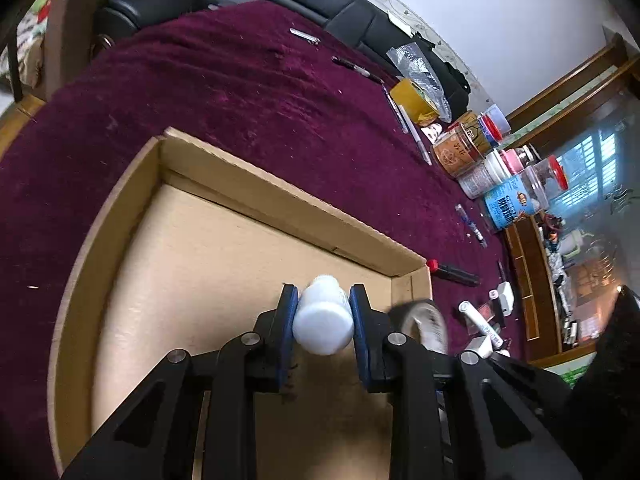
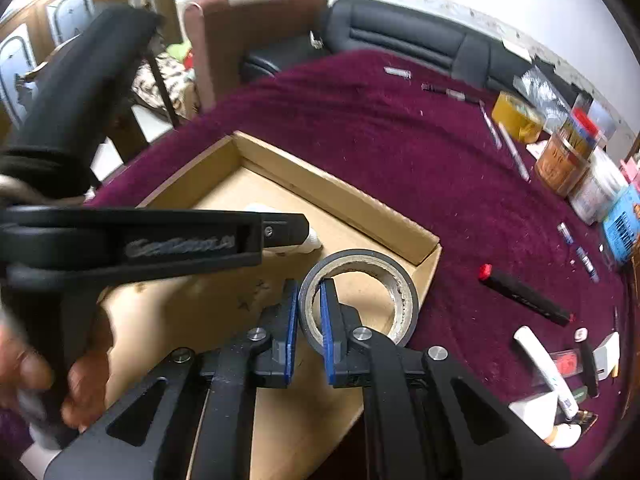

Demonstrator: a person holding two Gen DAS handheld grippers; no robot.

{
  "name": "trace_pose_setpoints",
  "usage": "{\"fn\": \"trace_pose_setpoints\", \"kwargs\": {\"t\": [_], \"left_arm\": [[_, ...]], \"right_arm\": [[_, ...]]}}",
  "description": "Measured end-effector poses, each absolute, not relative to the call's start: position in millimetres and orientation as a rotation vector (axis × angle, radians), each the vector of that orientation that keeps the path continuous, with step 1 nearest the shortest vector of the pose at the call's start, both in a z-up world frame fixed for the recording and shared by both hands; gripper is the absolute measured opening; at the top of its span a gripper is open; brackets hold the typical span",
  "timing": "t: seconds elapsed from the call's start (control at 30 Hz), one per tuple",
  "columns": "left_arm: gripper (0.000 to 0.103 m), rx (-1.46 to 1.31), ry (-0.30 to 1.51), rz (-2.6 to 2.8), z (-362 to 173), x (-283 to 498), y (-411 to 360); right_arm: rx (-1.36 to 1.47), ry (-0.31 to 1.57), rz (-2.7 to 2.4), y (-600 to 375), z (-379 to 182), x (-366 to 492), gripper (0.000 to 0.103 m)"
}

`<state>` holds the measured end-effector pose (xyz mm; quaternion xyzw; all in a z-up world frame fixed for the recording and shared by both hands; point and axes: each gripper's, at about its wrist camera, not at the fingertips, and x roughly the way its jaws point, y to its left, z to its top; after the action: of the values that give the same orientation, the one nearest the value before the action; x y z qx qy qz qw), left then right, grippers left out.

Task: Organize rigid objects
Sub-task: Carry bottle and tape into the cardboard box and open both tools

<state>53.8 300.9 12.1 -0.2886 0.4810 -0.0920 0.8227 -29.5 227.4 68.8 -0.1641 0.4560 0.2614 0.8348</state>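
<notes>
While both grippers hang over the cardboard box (image 1: 224, 168) near its right wall, the left gripper (image 1: 323, 312) is clamped across a white bottle (image 1: 323, 320) whose long axis points toward the far wall. The right gripper (image 2: 309, 312) pinches the wall of a tape roll (image 2: 360, 296) above the box's right corner. I see nothing else inside; release looks next.

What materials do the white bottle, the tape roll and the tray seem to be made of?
White bottle in the left claw: likely plastic, smooth and matte.
Tape roll, pinched by the right claw: dark glossy tape, probably vinyl, on a rough cardboard core.
Tray: brown corrugated cardboard, with raw-cut edges and folded walls.
</notes>
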Motion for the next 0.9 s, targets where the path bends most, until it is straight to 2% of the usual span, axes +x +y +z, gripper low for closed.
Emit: {"fn": "trace_pose_setpoints", "kwargs": {"t": [0.17, 0.23, 0.3, 0.37, 0.43, 0.63, 0.7, 0.77, 0.8, 0.83, 0.9], "left_arm": [[0.024, -0.623, 1.028, -0.212, 10.5, 57.0, 296.5], [0.038, -0.655, 1.025, -0.212, 11.2, 56.1, 300.3], [0.053, -0.703, 1.010, -0.211, 12.5, 53.5, 306.8], [0.053, -0.742, 0.996, -0.205, 15.0, 49.9, 313.1], [0.053, -0.752, 0.991, -0.188, 20.4, 44.6, 316.0], [0.055, -0.612, 0.896, -0.152, 68.1, 1.0, 294.5], [0.070, -0.557, 0.857, -0.137, 84.4, -16.8, 278.6], [0.077, -0.516, 0.804, -0.142, 99.1, -34.4, 259.1], [0.081, -0.488, 0.776, -0.166, 106.5, -45.7, 243.0], [0.081, -0.471, 0.766, -0.186, 110.1, -52.6, 230.5], [0.081, -0.451, 0.769, -0.223, 112.2, -60.1, 207.7]], "right_arm": [[-0.332, 0.998, 0.530, 229.3, 57.9, -14.0, 0.009], [-0.343, 0.999, 0.528, 229.4, 56.9, -12.8, 0.010], [-0.339, 0.992, 0.523, 226.6, 60.0, -12.7, 0.018], [-0.335, 0.974, 0.507, 222.5, 66.3, -12.5, 0.034], [-0.325, 0.948, 0.493, 217.4, 75.1, -14.2, 0.041], [-0.227, 0.752, 0.418, 153.9, 143.5, -47.4, 0.042], [-0.216, 0.627, 0.336, 121.7, 170.5, -67.8, 0.054], [-0.204, 0.477, 0.235, 87.0, 187.4, -90.8, 0.101], [-0.195, 0.379, 0.203, 66.4, 189.2, -101.0, 0.103], [-0.193, 0.341, 0.175, 49.5, 186.3, -105.7, 0.103], [-0.201, 0.440, 0.111, 14.2, 172.6, -98.1, 0.103]]}}
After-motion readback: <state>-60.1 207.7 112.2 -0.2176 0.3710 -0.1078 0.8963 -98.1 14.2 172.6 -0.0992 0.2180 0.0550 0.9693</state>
